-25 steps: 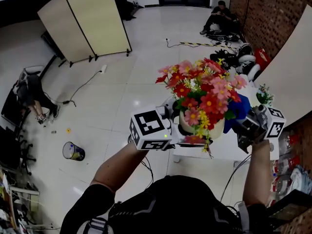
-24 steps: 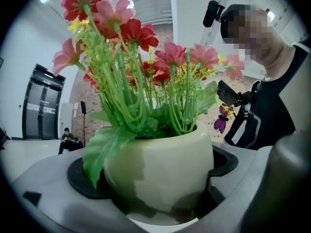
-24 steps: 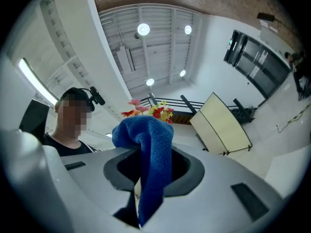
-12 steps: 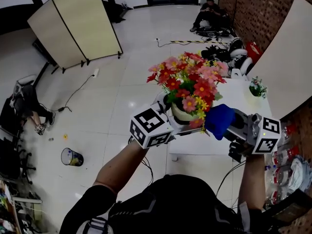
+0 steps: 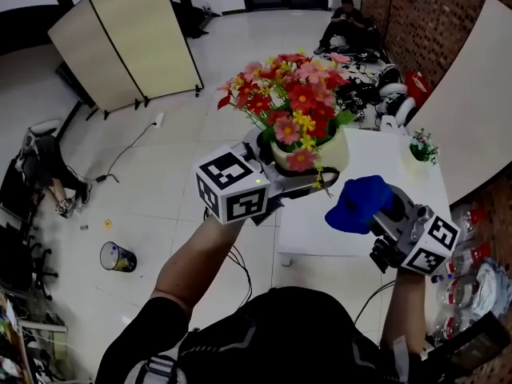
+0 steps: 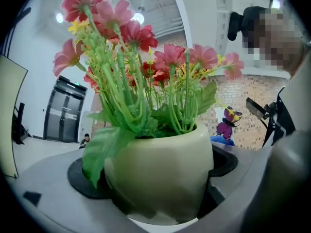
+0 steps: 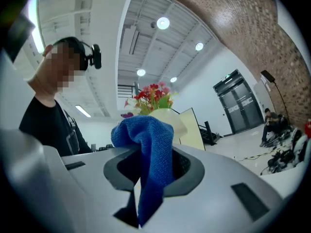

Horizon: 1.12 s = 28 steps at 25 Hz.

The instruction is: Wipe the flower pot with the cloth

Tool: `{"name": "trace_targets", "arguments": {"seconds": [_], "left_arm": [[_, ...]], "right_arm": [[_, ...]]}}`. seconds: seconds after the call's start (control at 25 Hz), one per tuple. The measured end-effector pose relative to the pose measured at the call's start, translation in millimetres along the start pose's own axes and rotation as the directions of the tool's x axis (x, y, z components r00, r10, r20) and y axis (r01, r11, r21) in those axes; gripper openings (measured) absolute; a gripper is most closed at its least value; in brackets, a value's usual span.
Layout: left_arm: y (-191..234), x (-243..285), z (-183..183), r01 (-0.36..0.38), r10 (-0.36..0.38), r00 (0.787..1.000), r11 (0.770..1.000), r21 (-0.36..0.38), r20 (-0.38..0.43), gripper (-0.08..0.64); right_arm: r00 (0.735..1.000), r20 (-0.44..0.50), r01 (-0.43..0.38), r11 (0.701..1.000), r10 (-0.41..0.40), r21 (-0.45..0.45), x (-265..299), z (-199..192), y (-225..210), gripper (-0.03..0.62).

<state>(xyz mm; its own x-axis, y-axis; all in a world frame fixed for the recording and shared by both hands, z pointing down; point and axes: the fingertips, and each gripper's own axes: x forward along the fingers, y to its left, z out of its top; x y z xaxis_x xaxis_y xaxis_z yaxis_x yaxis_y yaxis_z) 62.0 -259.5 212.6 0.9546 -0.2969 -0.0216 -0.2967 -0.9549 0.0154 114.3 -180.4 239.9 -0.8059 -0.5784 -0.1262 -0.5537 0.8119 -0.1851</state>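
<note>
A cream flower pot (image 5: 308, 157) full of red, pink and yellow flowers (image 5: 290, 101) is held up in the air, with my left gripper (image 5: 280, 174) shut on it. In the left gripper view the pot (image 6: 158, 171) fills the space between the jaws, which press on its two sides. My right gripper (image 5: 376, 210) is shut on a blue cloth (image 5: 356, 202), lower and to the right of the pot, apart from it. In the right gripper view the cloth (image 7: 148, 152) bunches up from the jaws and the pot (image 7: 167, 116) shows just behind it.
A white table (image 5: 376, 214) lies below with a small potted plant (image 5: 422, 146) at its far right. A beige folding screen (image 5: 128, 42) stands at back left. A bin (image 5: 118, 257) sits on the floor. People sit at far left and far back. A brick wall runs along the right.
The left gripper has lifted the pot up and to the left. The right gripper with the cloth has drawn away from the pot, down and to the right.
</note>
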Motion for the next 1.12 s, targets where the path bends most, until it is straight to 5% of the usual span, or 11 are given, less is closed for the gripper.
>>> {"name": "trace_targets", "arguments": {"seconds": [0.24,0.84,1.12], "left_arm": [[-28.2,9.2,4.0,0.034,-0.035,0.999,0.999,0.023,0.025,0.577],[-75.4,3.4,9.6,0.154,-0.154,0.987,0.988,0.001,0.053,0.577],[-36.3,2.7,11.4,0.051,-0.050,0.997,0.999,-0.008,0.055,0.577]], "right_arm": [[0.995,-0.097,0.021,0.992,-0.033,-0.128,18.8,-19.5,7.9,0.090],[0.985,-0.107,0.131,0.990,-0.136,-0.052,52.2,-21.0,-44.6,0.089],[0.988,-0.067,0.139,0.990,-0.140,-0.018,32.4,-19.6,-27.9,0.089]]}}
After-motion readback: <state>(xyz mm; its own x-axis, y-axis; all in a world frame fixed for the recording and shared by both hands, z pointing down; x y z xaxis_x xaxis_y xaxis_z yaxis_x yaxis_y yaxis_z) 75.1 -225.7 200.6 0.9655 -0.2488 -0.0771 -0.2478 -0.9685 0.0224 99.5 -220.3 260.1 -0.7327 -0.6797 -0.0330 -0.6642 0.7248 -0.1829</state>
